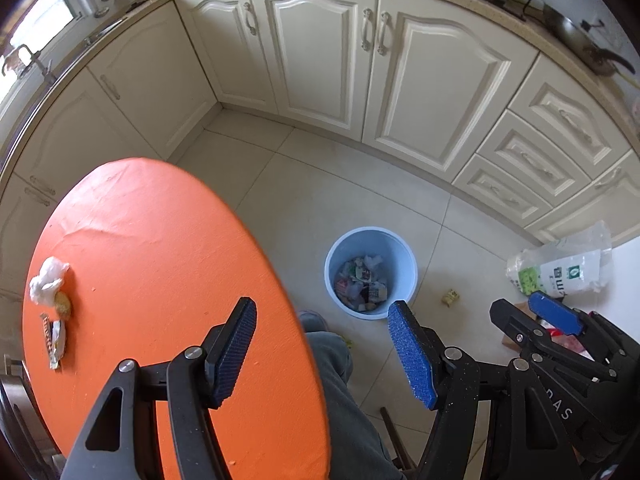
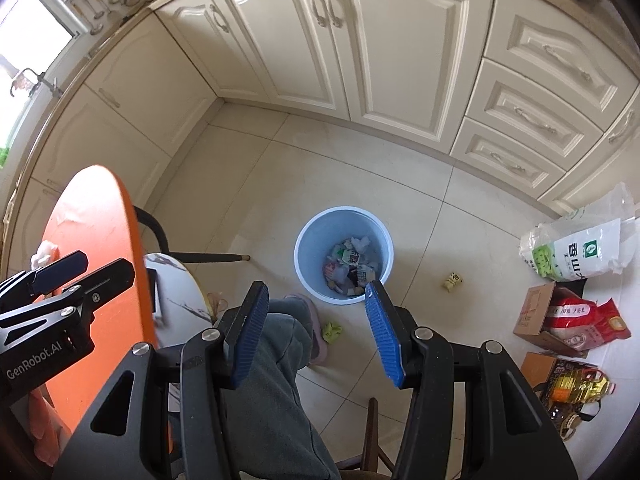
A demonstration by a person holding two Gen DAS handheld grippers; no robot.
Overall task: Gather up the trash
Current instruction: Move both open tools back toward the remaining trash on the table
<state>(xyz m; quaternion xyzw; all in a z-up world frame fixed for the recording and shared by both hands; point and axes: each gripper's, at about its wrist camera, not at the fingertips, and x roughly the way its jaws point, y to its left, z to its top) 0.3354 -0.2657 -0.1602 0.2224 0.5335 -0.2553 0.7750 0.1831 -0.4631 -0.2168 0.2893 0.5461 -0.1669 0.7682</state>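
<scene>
A light blue trash bin stands on the tiled floor, partly filled with wrappers; it also shows in the right wrist view. On the orange round table lie a crumpled white tissue, a yellowish crumb piece and a snack wrapper. My left gripper is open and empty over the table's edge. My right gripper is open and empty above the floor near the bin. A yellow wrapper and a green wrapper lie on the floor.
Cream cabinets line the back. A rice bag, a cardboard box, a red bag and an oil bottle sit at the right. A person's leg and slipper are below. A chair stands by the table.
</scene>
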